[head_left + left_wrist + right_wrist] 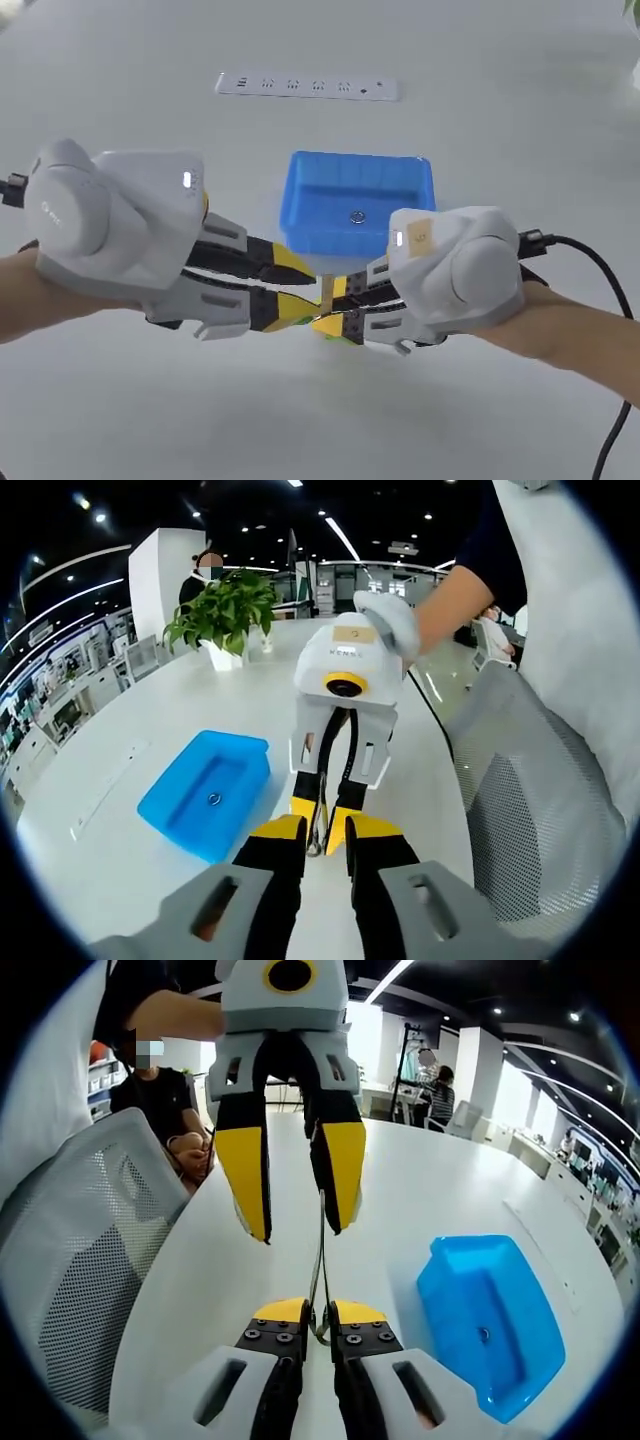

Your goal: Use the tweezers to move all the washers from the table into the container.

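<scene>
- Right gripper (320,1322) is clamped on the tweezers (321,1260); I read the left gripper (300,1232) as spread around their far end.
- One washer (357,216) lies inside the container (296,215).
- Power strip (305,86) lies beyond.

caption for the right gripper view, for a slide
Right hand-held gripper shut on the tweezers, facing the open left hand-held gripper; blue container holds one washer.
</scene>
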### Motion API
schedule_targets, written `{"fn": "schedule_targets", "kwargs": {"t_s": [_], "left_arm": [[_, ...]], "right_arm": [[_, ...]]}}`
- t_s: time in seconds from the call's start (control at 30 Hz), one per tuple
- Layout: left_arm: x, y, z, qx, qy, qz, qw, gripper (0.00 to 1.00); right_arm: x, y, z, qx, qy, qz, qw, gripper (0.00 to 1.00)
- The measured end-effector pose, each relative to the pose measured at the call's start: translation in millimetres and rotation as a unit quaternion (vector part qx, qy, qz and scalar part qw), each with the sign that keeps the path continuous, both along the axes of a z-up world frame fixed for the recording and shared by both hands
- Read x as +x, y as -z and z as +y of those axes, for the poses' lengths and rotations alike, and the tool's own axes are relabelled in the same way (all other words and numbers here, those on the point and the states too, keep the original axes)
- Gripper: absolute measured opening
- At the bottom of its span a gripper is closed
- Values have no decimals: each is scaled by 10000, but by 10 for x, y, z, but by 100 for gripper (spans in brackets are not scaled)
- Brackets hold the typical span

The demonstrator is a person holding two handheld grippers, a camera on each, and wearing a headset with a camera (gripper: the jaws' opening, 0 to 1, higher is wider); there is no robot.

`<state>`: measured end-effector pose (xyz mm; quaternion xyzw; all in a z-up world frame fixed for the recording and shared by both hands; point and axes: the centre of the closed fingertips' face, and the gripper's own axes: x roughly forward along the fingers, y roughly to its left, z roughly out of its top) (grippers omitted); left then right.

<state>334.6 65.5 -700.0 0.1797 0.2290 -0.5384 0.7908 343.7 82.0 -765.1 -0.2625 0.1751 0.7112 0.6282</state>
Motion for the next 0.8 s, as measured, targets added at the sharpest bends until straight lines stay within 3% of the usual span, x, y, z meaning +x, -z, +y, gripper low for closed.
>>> {"fn": "schedule_targets", "kwargs": {"t_s": [0.13, 0.27, 0.43, 0.5, 0.57, 0.7, 0.8], "left_arm": [[-91, 43, 101, 75, -110, 94, 9999, 24], [-182, 45, 167, -50, -299, 245, 9992, 25], [-254, 51, 259, -14, -537, 215, 9983, 28], [-292, 42, 275, -124, -716, 365, 9967, 27], [-306, 24, 287, -145, -788, 219, 9965, 28], [-354, 22, 291, -301, -945, 268, 9947, 41], [-403, 87, 310, -158, -977, 311, 9946, 48]], "right_arm": [[19, -20, -67, -20, 15, 18, 10000, 9], [25, -83, -113, 3, 40, 27, 10000, 9], [84, -189, -160, 26, 49, -56, 10000, 9], [122, -243, -177, 23, 51, -120, 9999, 9], [147, -297, -189, 19, 30, -168, 9999, 9], [200, -408, -193, 58, 31, -231, 9997, 9], [218, -482, -188, 102, 31, -247, 9996, 9]]}}
